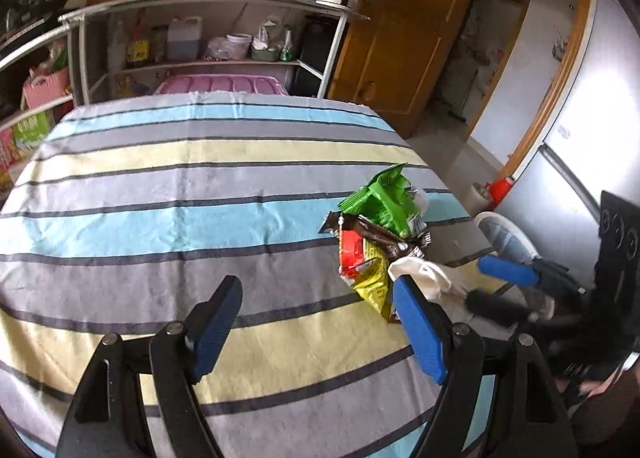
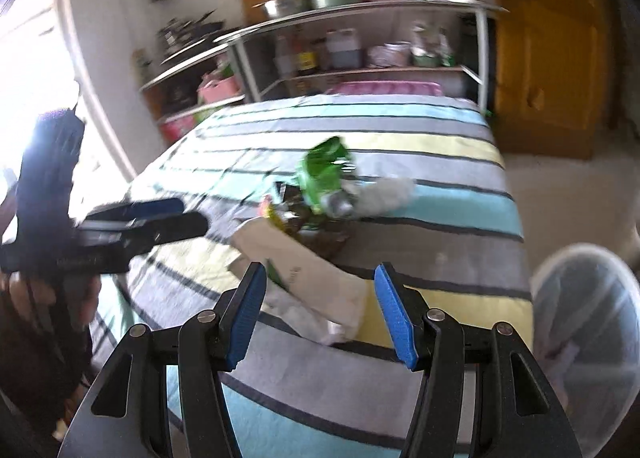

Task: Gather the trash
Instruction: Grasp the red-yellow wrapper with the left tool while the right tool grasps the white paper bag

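Left wrist view: left gripper (image 1: 320, 322) spread, nothing between the pads, hovering over the striped tablecloth (image 1: 160, 217). Trash pile just ahead and right of its right finger: green wrapper (image 1: 382, 197) farthest, brown wrapper (image 1: 376, 236) under it, red-yellow packet (image 1: 366, 270) nearest, white paper bag (image 1: 432, 278) beside that finger.

Right wrist view, blurred: right gripper (image 2: 320, 308) also spread and empty, white paper bag (image 2: 320, 282) lying between and just ahead of its fingers, not pinched. Green wrapper (image 2: 324, 173) further ahead.

Likely handling: all light, thin, crinkly film and paper; slippery, apt to slide on cloth. Best pinched at a raised crumpled edge or fold, not flat on.

Around: white mesh bin (image 2: 584, 322) right of the right gripper, off the table edge. Left gripper (image 2: 176, 213) reaching in from the left in the right wrist view; collision risk over the pile. Shelving (image 1: 208, 37) far ahead, clear of the work.
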### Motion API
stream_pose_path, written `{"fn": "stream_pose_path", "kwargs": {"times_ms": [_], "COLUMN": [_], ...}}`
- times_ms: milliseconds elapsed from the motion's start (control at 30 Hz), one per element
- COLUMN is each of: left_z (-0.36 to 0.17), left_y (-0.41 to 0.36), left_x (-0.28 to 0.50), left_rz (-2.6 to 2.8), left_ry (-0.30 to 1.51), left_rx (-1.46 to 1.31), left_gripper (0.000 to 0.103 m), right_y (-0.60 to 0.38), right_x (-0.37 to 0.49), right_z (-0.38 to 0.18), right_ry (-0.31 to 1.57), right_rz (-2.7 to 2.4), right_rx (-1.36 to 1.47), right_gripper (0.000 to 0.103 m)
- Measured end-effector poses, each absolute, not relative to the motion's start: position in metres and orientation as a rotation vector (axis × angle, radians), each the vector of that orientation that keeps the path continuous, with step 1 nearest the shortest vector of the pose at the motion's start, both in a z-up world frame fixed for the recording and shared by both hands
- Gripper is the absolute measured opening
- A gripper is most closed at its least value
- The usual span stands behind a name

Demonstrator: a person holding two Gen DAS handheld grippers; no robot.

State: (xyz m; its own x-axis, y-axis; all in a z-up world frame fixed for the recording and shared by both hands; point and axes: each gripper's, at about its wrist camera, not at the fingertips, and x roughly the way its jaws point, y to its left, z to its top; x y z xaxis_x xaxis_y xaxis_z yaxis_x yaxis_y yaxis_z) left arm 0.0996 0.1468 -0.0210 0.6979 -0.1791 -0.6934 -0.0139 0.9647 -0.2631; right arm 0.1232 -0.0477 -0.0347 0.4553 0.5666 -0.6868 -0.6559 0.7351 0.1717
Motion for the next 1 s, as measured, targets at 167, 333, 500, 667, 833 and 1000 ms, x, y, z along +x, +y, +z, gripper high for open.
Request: {"fn": "stream_pose_path", "kwargs": {"times_ms": [167,333,500,667,833,1000], "left_z": [-0.025,-0.026,-0.027,-0.029,-0.03,-0.035], "left_y": [0.146,0.144,0.14,0.132,0.124,0.113], "left_x": [0.105,0.111,0.118,0.123,0.127,0.138], "left_rz": [-0.088,-0.101,-0.111,-0.117,-0.121,-0.118], "left_ry": [0.806,0.822,0.824,0.836,0.844,0.872], "left_rx": [-0.252,-0.256,-0.262,-0.257,-0.245,-0.22], "left_gripper": [0.08,0.08,0.08,0.08,0.08,0.08], "right_y": [-0.031,-0.032,-0.048,-0.06,-0.076,-0.1], "right_x": [0.129,0.144,0.149,0.144,0.144,0.142], "right_z": [-0.044,-0.051,-0.052,-0.052,-0.048,-0.044], "right_ry": [0.817,0.862,0.889,0.888,0.883,0.878], "right_rz": [0.788,0.804,0.781,0.758,0.742,0.691], "right_rx": [-0.229,-0.203,-0.134,-0.121,-0.062,0.016], "right_gripper": [0.058,0.059,0.046,0.04,0.038,0.038]}}
